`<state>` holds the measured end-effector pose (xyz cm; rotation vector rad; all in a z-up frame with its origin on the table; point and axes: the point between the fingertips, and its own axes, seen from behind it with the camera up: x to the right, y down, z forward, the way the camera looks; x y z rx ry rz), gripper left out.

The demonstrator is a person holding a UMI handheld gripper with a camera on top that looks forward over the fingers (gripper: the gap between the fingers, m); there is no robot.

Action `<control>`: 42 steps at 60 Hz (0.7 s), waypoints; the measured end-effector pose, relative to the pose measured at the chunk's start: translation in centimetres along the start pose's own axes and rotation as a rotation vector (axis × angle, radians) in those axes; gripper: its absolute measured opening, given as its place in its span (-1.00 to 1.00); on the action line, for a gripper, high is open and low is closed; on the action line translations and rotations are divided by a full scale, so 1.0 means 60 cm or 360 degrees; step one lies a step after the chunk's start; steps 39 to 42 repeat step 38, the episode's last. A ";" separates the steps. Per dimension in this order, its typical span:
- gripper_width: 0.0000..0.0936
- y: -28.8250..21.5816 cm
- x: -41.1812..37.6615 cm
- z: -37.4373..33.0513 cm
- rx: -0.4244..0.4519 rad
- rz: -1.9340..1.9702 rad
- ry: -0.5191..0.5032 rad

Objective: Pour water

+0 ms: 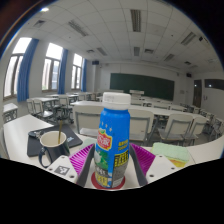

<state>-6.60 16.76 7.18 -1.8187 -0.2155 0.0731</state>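
A tall bottle [114, 135] with a white cap and a blue and red label stands upright between my fingers. My gripper [112, 165] is shut on it: the magenta pads [86, 160] press against its lower part from both sides. The bottle's red base shows just above the gripper body. A white cup [52, 140] with a dark inside sits to the left of the fingers, on a dark flat board [38, 150] on the white table [20, 135]. I cannot tell whether the bottle rests on the table or hangs above it.
A pale green flat object [172, 152] lies on the table to the right of the fingers. Beyond the table are rows of classroom desks and chairs [170, 122], a dark blackboard [142, 85] on the far wall and windows [50, 72] on the left.
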 end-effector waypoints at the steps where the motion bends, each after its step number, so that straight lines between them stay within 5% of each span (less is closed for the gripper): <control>1: 0.77 0.003 0.002 -0.005 -0.0022 -0.0013 0.0007; 16: 0.83 -0.025 0.020 -0.140 0.0045 0.0059 0.0074; 42: 0.80 0.061 -0.051 -0.315 0.0200 0.0282 0.0006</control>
